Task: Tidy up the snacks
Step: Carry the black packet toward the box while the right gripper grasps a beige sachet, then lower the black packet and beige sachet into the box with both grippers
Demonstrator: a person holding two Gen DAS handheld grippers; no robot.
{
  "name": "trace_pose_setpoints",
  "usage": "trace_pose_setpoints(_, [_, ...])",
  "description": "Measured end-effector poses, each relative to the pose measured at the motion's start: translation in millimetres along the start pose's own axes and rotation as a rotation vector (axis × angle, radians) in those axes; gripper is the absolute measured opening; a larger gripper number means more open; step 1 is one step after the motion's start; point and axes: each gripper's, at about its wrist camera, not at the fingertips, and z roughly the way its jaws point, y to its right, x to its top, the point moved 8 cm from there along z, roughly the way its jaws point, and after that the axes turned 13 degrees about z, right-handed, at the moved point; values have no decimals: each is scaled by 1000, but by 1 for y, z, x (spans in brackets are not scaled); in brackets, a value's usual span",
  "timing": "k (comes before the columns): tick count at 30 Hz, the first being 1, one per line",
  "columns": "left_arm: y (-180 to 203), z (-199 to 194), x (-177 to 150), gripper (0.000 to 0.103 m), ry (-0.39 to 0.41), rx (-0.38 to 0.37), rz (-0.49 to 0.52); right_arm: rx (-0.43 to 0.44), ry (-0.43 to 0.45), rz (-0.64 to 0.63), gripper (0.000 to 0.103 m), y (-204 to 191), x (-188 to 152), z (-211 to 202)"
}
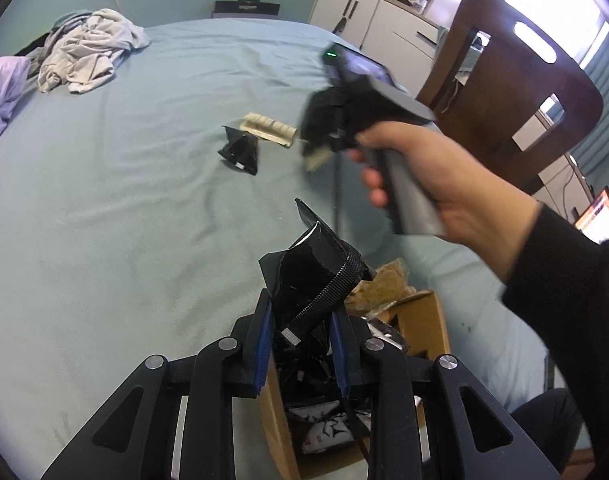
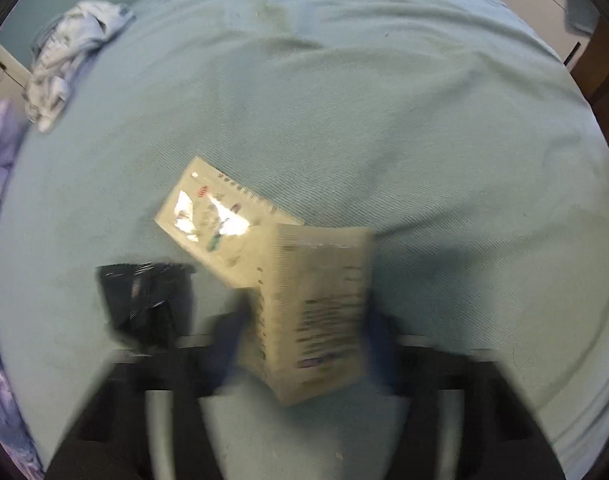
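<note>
My left gripper (image 1: pixel 302 320) is shut on a black snack packet (image 1: pixel 316 276), held over an open cardboard box (image 1: pixel 422 312) with several packets inside. A hand holds my right gripper (image 1: pixel 316 152) above the blue bed. In the blurred right wrist view, the right gripper (image 2: pixel 304 332) is shut on a beige snack packet (image 2: pixel 316 308) that stands upright between its blue fingers (image 2: pixel 228 340). A second beige packet (image 2: pixel 220 220) lies flat just beyond it, also visible as the beige packet (image 1: pixel 268 128) in the left wrist view. A loose black packet (image 1: pixel 240 152) lies beside it, seen as the black packet (image 2: pixel 144 300) at the left.
A heap of grey clothes (image 1: pixel 88 48) and a purple duvet (image 1: pixel 0 92) sit at the bed's far left. A brown wooden chair (image 1: pixel 524 92) stands at the bed's right side, with white cabinets (image 1: pixel 364 16) behind. The blue bedsheet (image 1: pixel 124 220) is wide and wrinkled.
</note>
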Motion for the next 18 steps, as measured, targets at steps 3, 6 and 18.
trace_pose_setpoints(3, [-6,-1,-1,25,4,17,-20,11,-16,49,5,16,-13,-14])
trace_pose_setpoints(6, [-11,1,-4,25,1,13,-49,77,12,60,5,28,-31,-46])
trace_pose_setpoints(18, [28,7,-26,25,-54,-16,68,263,151,-16,6,94,-191,-198])
